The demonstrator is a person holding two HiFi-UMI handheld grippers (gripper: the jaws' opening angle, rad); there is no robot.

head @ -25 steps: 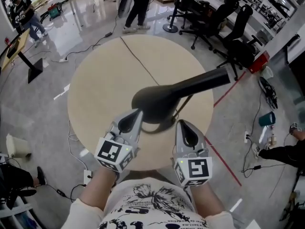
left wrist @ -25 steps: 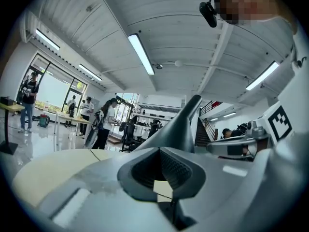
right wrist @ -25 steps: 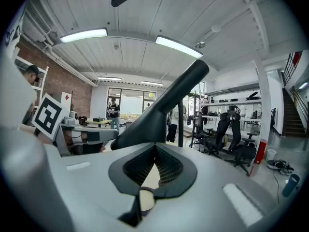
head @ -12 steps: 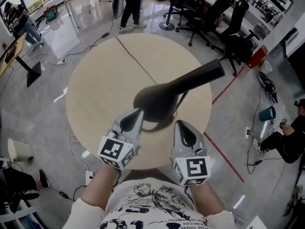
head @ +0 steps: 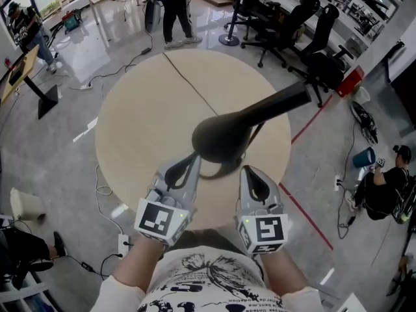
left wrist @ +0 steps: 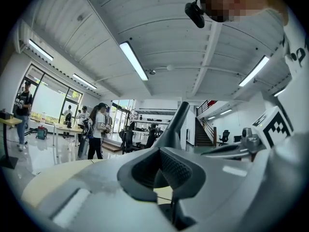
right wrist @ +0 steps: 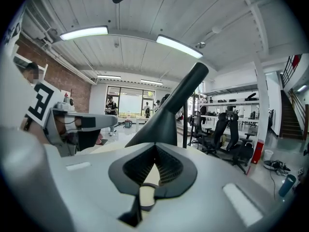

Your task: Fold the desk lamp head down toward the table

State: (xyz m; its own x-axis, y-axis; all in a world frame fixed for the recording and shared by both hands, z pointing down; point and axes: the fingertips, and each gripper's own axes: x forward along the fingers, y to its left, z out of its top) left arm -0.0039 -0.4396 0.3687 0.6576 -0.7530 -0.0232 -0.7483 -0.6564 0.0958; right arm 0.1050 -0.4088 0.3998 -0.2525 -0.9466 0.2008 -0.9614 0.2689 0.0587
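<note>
Two grippers are hovering over the near edge of the tabletop [head: 140, 112]. The left gripper [head: 192, 156] and the right gripper [head: 244, 169] are both clenched, tips together, and neither is grasping anything. Each gripper view is showing only the lamp beyond its closed jaws.

The lamp head [head: 221, 137] is sitting raised above the tabletop, just beyond both tips and toward the near edge. Its arm [head: 278, 103] is reaching toward the far-right edge. A dark ring [head: 227, 173], probably the lamp's foot, is lying below the head, and a thin cable [head: 188, 86] is running to the far edge. No view is showing whether the left tip is touching the head.

Hazards:
1. The head is looking smooth and rounded, so closed tips pressing on it are likely to slip off sideways.
2. The foot is standing close to the near edge, so a push with any pull toward the person is risking sliding or tipping the lamp off the tabletop.
3. With no gripper bracing the foot or arm, a stiff joint is likely to lift the whole lamp instead of folding.

Containers: none is showing on the tabletop.
</note>
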